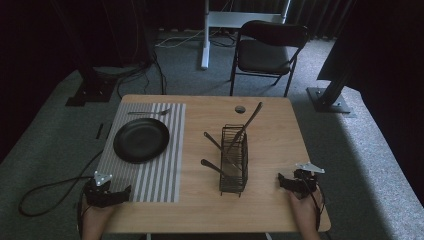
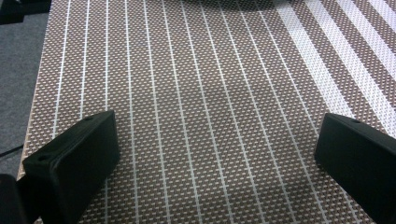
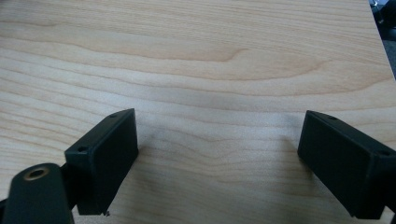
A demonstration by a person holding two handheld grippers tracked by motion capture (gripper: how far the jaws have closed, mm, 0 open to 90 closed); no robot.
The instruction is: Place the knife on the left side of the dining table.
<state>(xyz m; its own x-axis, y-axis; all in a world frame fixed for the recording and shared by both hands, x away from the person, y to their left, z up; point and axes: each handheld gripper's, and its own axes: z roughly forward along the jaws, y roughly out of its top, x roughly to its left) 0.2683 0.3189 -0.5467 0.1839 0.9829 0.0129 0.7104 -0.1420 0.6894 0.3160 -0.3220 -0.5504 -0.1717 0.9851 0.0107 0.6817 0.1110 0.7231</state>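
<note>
My left gripper (image 1: 111,194) rests at the near left corner of the table, over the near edge of the striped placemat (image 1: 160,165). Its jaws stand wide open with only the woven mat (image 2: 210,107) between them (image 2: 217,149). My right gripper (image 1: 295,181) sits near the front right of the wooden table (image 1: 270,200). It is open too, with bare wood (image 3: 215,93) between its jaws (image 3: 217,149). A black plate (image 1: 141,140) lies on the mat. A wire basket (image 1: 234,160) holds several dark utensils in the middle of the table.
A fork or spoon (image 1: 150,112) lies at the mat's far edge. A small dark round object (image 1: 240,108) sits near the table's far edge. Behind the table stand a folding chair (image 1: 267,50) and a white stand (image 1: 205,35).
</note>
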